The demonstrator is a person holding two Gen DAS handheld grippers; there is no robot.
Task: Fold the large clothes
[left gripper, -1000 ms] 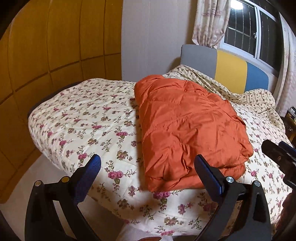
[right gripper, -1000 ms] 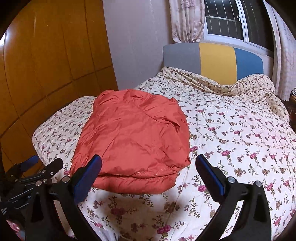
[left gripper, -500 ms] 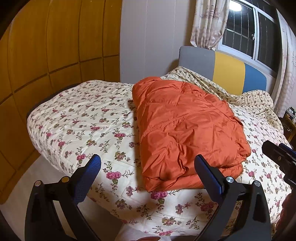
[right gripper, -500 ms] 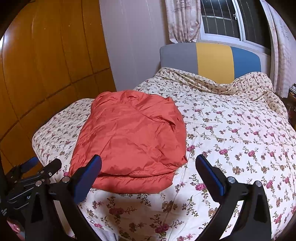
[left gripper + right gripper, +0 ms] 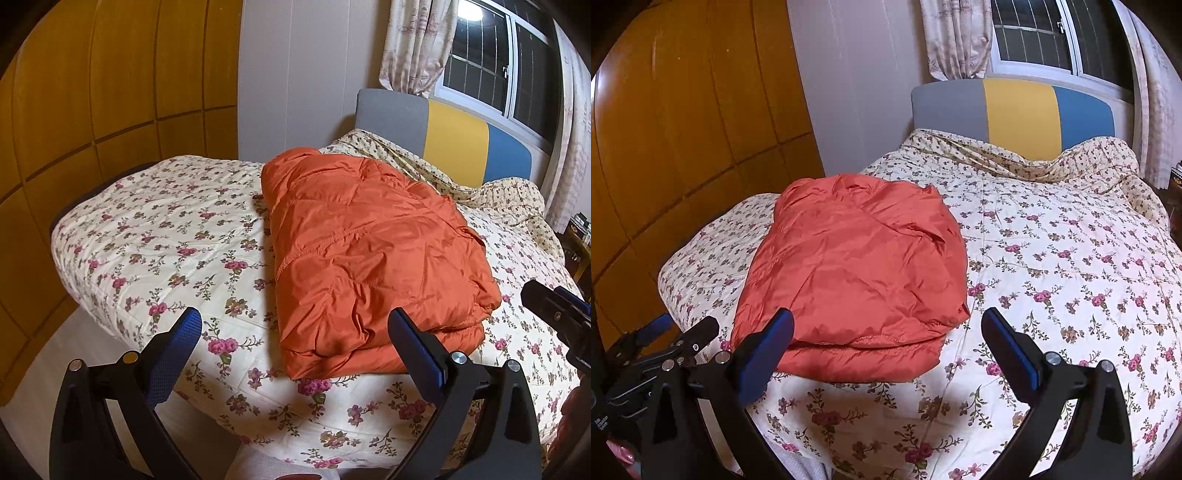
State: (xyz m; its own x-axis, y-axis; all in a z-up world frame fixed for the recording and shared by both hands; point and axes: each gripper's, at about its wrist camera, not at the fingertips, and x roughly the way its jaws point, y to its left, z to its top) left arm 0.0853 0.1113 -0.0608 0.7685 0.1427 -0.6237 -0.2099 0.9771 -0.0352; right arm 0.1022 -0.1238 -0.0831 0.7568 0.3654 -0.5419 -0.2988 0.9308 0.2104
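Note:
An orange puffy jacket [image 5: 369, 251] lies folded in a thick rectangular bundle on the floral bed quilt [image 5: 166, 236]. It also shows in the right wrist view [image 5: 857, 273]. My left gripper [image 5: 295, 332] is open and empty, held back from the bed's near edge, in front of the bundle's near end. My right gripper [image 5: 888, 332] is open and empty, held near the bed's front edge by the bundle's near right corner. Each gripper shows at the edge of the other's view, the right one [image 5: 554, 314] and the left one [image 5: 665, 347].
The quilt [image 5: 1052, 258] spreads to the right of the jacket. A grey, yellow and blue headboard [image 5: 1015, 107] stands at the far end under a curtained window [image 5: 491, 74]. Wooden wardrobe panels [image 5: 92, 92] line the left side. Floor [image 5: 37, 369] shows beside the bed.
Both grippers have drawn back and risen slightly from the bed, staying open. The jacket has not moved.

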